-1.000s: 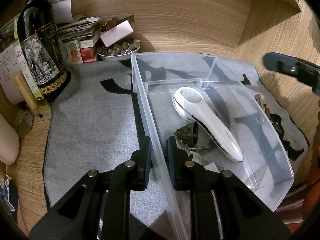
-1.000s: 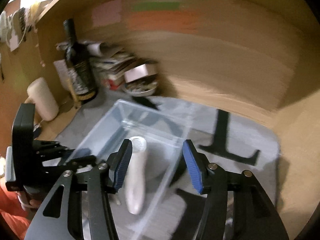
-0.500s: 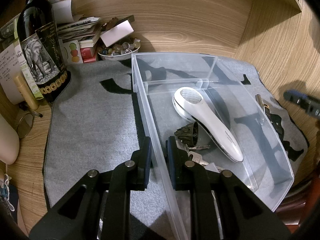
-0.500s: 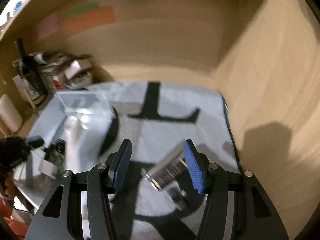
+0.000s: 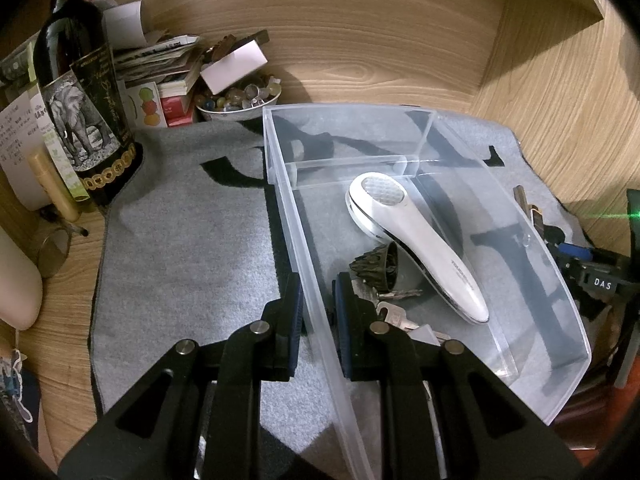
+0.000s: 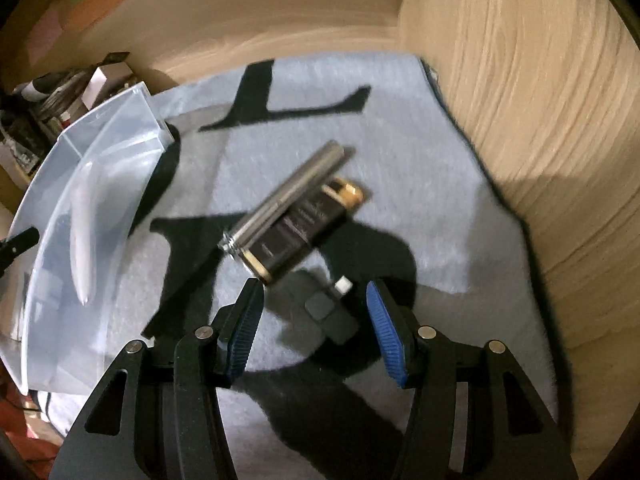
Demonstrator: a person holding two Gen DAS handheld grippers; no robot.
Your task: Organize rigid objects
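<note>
My left gripper [image 5: 318, 312] is shut on the left wall of a clear plastic box [image 5: 298, 240]. Inside the box lie a white handheld device [image 5: 416, 240], a dark pinecone-shaped piece [image 5: 374, 266] and keys [image 5: 394, 314]. My right gripper [image 6: 316, 328] is open and empty, low over the grey mat [image 6: 420, 168]. Just beyond its fingertips lie a dark bottle with gold ends [image 6: 304, 228], a silver tube [image 6: 286, 198] beside it, and a small black adapter [image 6: 330, 316] between the jaws. The box shows at the left of the right wrist view [image 6: 92, 184].
A wine bottle [image 5: 78, 92], stacked papers and boxes [image 5: 160, 76] and a bowl of beads [image 5: 238, 100] stand at the back left. Wooden walls close in the back [image 5: 360, 52] and right [image 6: 520, 120]. Dark items [image 5: 536, 216] lie right of the box.
My right gripper swung from over the box to the right and came down over the bottle, tube and adapter on the mat. The left gripper kept its hold on the box wall.
</note>
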